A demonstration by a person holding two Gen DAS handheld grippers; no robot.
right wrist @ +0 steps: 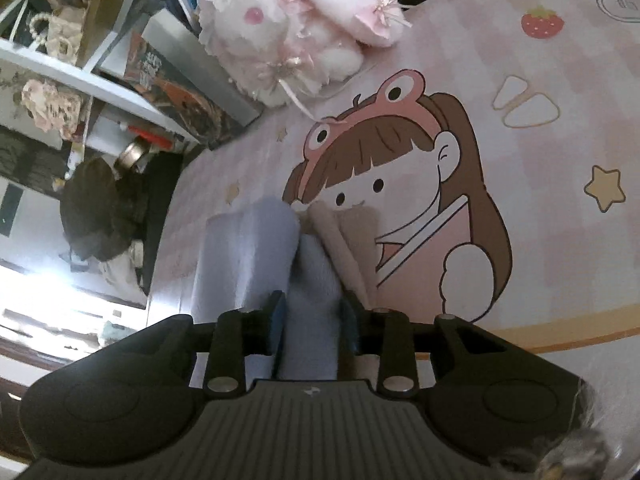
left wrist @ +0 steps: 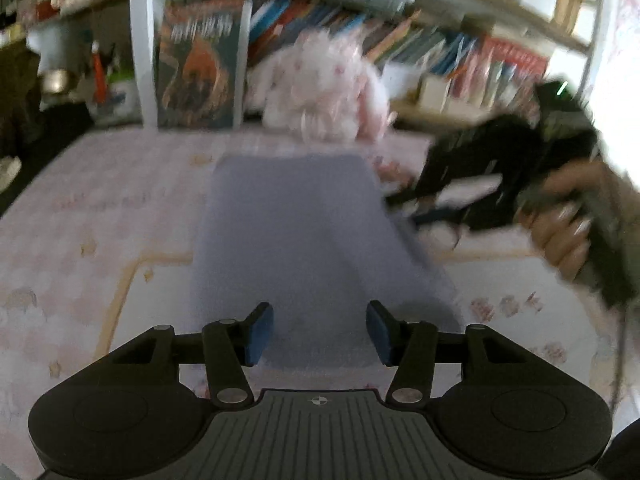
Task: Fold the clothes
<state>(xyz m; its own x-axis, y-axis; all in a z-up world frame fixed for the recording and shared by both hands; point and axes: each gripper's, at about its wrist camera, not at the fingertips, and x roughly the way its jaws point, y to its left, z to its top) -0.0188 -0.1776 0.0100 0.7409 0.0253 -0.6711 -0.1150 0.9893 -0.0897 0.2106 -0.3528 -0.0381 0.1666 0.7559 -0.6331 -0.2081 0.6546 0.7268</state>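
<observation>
Left tongs hang spread above the near edge of the garment, nothing between the blue pads. Right tongs are nearly together and pinching a raised fold of the same pale blue-grey garment — cloth runs straight up between the pads.

Biggest thing in view: the counter, covered in a pink checked cloth printed with a cartoon girl in a frog hat, a strawberry, a star and a butterfly outline. Some printed characters sit at the far corner, too small to read.

On it lies the garment, flat and roughly rectangular in the left wrist view, with a beige layer just beside the lifted fold.

Behind — a bookshelf of upright books; one large dark cover carries white lettering, blurred beyond reading.

A white-and-pink plush rabbit rests at the counter's far edge.

A hand grips the right tool's handle, blurred.
</observation>
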